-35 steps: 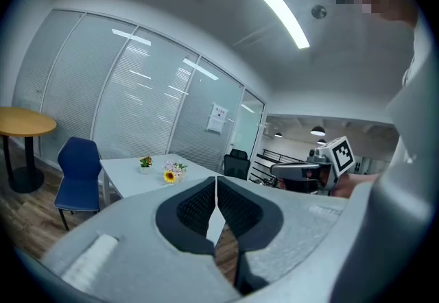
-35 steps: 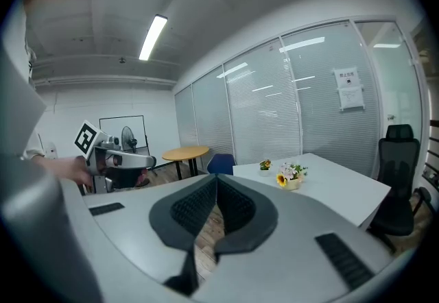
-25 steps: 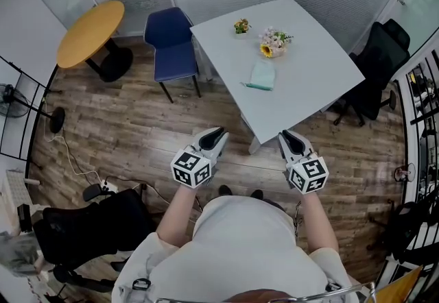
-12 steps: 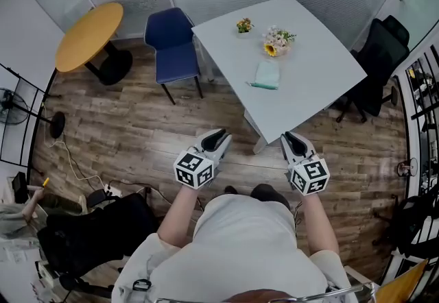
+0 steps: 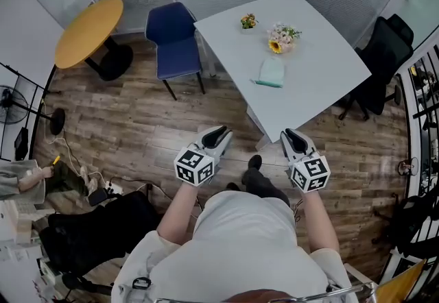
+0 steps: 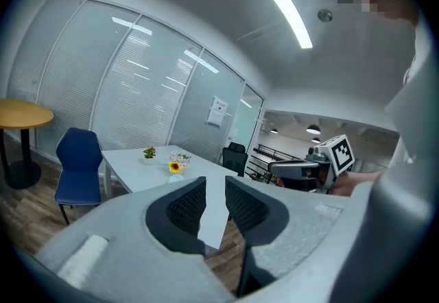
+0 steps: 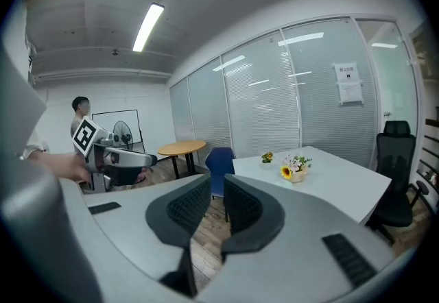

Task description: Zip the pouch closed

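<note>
A pale teal pouch lies flat on the white table, just in front of a flower pot. I hold both grippers at waist height above the wooden floor, well short of the table's near corner. The left gripper and the right gripper point towards the table, a little apart from each other. In the left gripper view the left gripper's jaws stand close together with nothing between them. The right gripper looks the same in its own view. The pouch's zip is too small to make out.
A sunflower pot and a small plant stand on the table. A blue chair and a round yellow table are at the left, black office chairs at the right. Cables and a person are at the left edge.
I have stepped forward: one foot now reaches out ahead and the table sits slightly nearer. The grippers keep their pose. A person has come into view at the left edge.
</note>
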{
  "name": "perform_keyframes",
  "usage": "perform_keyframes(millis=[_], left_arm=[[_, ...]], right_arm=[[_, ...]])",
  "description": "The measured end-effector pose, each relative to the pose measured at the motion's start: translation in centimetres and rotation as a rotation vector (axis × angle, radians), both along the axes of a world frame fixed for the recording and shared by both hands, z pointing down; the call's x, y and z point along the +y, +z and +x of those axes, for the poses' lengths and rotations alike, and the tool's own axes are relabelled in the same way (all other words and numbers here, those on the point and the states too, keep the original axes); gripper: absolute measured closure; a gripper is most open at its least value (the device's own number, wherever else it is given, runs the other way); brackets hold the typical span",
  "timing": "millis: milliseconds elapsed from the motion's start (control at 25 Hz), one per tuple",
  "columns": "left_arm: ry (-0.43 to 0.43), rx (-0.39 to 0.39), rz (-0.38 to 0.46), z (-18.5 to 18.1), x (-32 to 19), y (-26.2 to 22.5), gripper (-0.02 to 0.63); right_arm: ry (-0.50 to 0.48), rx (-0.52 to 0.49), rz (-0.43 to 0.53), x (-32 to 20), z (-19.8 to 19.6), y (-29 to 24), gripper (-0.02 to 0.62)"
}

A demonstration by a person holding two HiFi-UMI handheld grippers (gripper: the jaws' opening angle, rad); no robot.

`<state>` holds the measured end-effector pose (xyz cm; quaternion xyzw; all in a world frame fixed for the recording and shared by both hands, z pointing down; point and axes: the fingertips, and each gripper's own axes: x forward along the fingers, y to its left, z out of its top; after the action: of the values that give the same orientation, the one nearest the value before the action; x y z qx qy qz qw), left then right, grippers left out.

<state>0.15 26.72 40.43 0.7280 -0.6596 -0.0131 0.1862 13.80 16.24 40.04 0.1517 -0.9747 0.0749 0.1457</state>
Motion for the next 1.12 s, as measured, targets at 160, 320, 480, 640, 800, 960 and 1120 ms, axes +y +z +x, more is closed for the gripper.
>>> perform_keyframes(millis=[160, 320, 480, 640, 800, 960, 1120], left_arm=[[-0.009, 0.006, -0.014, -1.2, -1.5, 0.7, 0.512], [-0.009, 0.014, -0.031, -2.4, -3.8, 1.2, 0.512], [0.0, 0.012, -0.041, -3.4, -7.1, 1.4, 0.512], [0.004, 0.01, -0.058, -4.3, -10.8, 1.9, 0.512], [0.003, 0.008, -0.077, -5.0, -14.1, 2.6, 0.512], [0.011, 0.01, -0.081, -5.0, -17.3, 2.9, 0.512], [-0.003, 0.03, -0.106, -5.1, -19.6, 4.0, 0.512]], right_arm=[[-0.008, 0.004, -0.012, -1.9, -1.5, 0.7, 0.546], [-0.016, 0.006, -0.026, -4.4, -3.1, 1.2, 0.546], [-0.029, 0.014, -0.035, -7.5, -4.8, 1.8, 0.546], [-0.035, 0.012, -0.054, -11.3, -6.0, 2.6, 0.546], [-0.052, 0.014, -0.078, -14.3, -7.1, 3.5, 0.546], [-0.074, 0.02, -0.107, -17.2, -7.5, 4.6, 0.546], [-0.086, 0.019, -0.135, -19.8, -7.8, 5.7, 0.546]])
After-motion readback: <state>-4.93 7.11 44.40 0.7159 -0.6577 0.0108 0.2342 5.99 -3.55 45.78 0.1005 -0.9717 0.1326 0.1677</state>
